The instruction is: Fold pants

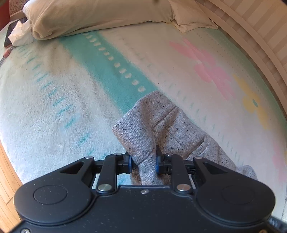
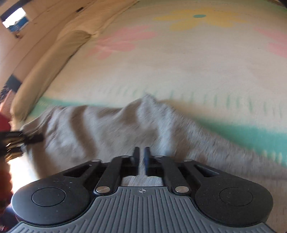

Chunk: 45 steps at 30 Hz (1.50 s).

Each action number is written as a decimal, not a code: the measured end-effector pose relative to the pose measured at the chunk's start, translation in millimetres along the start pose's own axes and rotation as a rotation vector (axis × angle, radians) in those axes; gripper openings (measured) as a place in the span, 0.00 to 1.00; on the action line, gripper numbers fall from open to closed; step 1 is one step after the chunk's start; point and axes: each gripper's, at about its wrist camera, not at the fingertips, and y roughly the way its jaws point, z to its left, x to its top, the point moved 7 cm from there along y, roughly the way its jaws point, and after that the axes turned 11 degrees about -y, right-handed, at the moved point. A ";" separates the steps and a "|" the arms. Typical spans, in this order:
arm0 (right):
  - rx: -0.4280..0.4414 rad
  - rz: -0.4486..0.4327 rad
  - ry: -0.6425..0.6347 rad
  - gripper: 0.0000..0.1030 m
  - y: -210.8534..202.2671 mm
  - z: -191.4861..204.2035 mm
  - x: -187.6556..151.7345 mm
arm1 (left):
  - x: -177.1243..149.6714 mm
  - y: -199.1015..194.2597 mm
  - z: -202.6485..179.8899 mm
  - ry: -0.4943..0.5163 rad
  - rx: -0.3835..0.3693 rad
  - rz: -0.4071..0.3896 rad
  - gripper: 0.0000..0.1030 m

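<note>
The grey speckled pants [image 1: 172,129] lie on a fleece blanket [image 1: 53,107] on a bed. My left gripper [image 1: 143,162] is shut on a bunched fold of the pants and holds it above the blanket. In the blurred right wrist view the pants [image 2: 107,129] stretch across the blanket [image 2: 161,71]. My right gripper [image 2: 141,157] has its fingers nearly together with grey cloth between them. The left gripper [image 2: 26,138] shows at the far left edge of the right wrist view, holding the other end of the pants.
A beige pillow [image 1: 100,16] lies at the head of the bed, with white tissue [image 1: 20,34] and a phone [image 1: 9,34] beside it. A striped headboard [image 1: 260,35] curves along the right. Wooden floor [image 1: 7,188] shows at the left.
</note>
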 end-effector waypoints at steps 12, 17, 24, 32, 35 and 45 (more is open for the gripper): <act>0.079 -0.056 0.063 0.01 -41.8 -0.6 -9.1 | -2.8 3.2 -2.6 0.014 0.038 0.004 0.30; 0.151 0.033 -0.004 0.01 -54.2 36.1 -44.0 | -2.2 -2.8 -0.4 -0.013 0.011 -0.003 0.29; 0.139 0.119 -0.079 0.01 -42.4 64.4 -97.5 | -4.9 -23.1 -14.8 0.048 -0.001 -0.074 0.29; 0.230 0.084 -0.001 0.01 -53.8 50.2 -91.4 | -14.9 -86.0 -58.8 0.173 -0.097 -0.203 0.28; 0.222 0.040 0.054 0.03 -70.2 26.2 -86.1 | -24.4 -125.2 -88.5 0.237 -0.164 -0.269 0.28; 0.035 -0.071 0.320 0.04 -125.0 -87.2 -109.9 | -151.2 -212.0 -231.7 0.684 -0.345 -0.426 0.28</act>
